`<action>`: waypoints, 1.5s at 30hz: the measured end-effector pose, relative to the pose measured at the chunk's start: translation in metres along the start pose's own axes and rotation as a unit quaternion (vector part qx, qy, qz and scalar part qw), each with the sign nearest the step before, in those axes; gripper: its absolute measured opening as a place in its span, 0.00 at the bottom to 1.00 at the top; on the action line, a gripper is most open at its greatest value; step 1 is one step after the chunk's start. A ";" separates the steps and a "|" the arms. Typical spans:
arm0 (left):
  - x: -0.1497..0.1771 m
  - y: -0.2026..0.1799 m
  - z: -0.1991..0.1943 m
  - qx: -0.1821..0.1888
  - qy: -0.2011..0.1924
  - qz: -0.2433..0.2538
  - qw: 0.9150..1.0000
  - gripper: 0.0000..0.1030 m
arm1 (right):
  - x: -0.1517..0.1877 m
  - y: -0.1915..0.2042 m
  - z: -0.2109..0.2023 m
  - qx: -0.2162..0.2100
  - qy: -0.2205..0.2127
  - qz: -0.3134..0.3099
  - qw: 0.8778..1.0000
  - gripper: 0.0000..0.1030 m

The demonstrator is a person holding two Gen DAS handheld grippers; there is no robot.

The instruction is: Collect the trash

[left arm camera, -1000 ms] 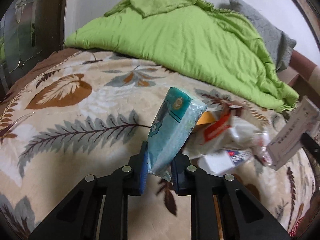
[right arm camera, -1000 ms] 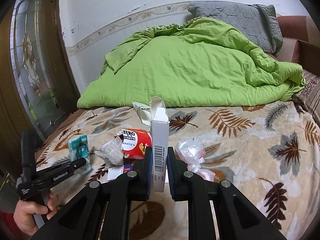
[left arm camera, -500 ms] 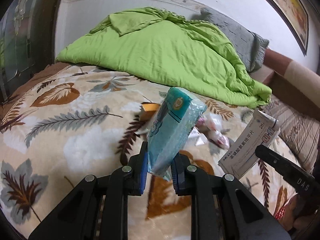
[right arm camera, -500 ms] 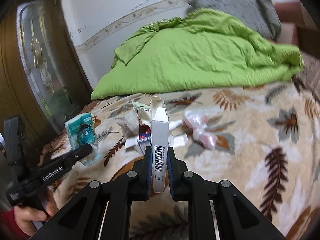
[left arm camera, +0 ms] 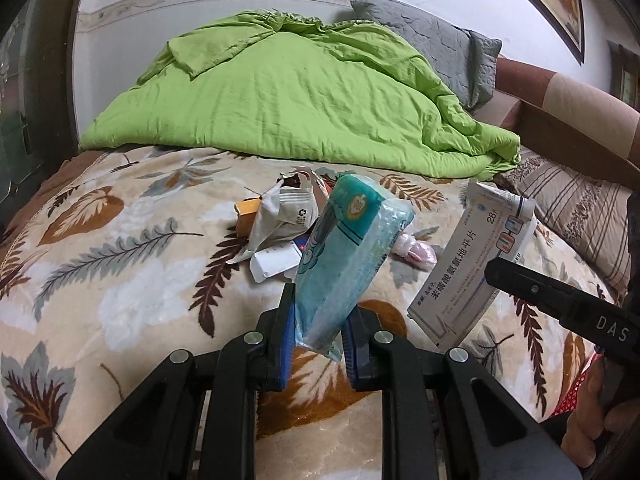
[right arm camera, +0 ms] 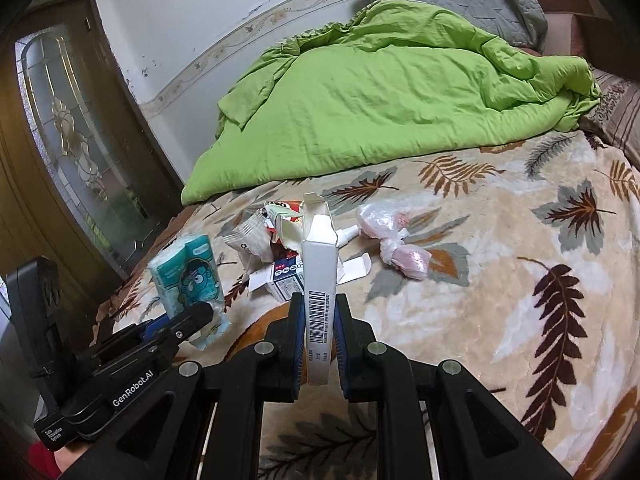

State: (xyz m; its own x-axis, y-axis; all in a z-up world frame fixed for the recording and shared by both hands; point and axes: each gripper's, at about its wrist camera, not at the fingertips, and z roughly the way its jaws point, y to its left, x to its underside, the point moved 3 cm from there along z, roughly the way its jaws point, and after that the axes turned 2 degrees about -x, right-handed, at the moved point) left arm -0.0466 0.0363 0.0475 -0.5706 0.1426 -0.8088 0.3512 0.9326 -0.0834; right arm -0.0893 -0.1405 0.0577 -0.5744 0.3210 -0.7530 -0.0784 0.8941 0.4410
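My left gripper [left arm camera: 318, 320] is shut on a teal tissue pack [left arm camera: 348, 252] and holds it above the bed; the pack also shows in the right wrist view [right arm camera: 188, 276]. My right gripper [right arm camera: 318, 316] is shut on a white medicine box [right arm camera: 318, 276] with a barcode, held upright; the box also shows in the left wrist view [left arm camera: 472, 268]. More trash lies in a pile on the leaf-patterned blanket [right arm camera: 500, 300]: a white wrapper [left arm camera: 284, 216], small white boxes [right arm camera: 280, 280], a red-and-white packet [right arm camera: 284, 206] and a knotted plastic bag [right arm camera: 396, 240].
A green quilt [left arm camera: 288, 96] is heaped at the back of the bed, with a grey pillow [left arm camera: 440, 48] behind it. A wooden door with glass [right arm camera: 68, 152] stands on the left. A striped pillow [left arm camera: 580, 216] lies at the right.
Both grippers have pulled back and up from the trash pile, each still holding its item. The pile now lies farther ahead of them.
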 end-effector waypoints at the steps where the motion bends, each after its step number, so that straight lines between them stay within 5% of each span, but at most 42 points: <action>1: 0.000 0.000 0.000 0.000 0.000 0.000 1.000 0.19 | 0.000 0.000 0.000 0.000 -0.001 0.000 1.000 0.14; 45: -0.003 -0.011 -0.006 -0.032 -0.022 0.041 0.998 0.19 | -0.001 0.003 -0.003 0.004 -0.010 -0.014 1.000 0.14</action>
State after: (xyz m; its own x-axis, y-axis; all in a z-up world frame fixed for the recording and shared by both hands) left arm -0.0531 0.0277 0.0539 -0.5076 0.2053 -0.8368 0.3467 0.9378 0.0197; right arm -0.0920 -0.1390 0.0610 -0.5553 0.3027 -0.7746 -0.0875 0.9050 0.4164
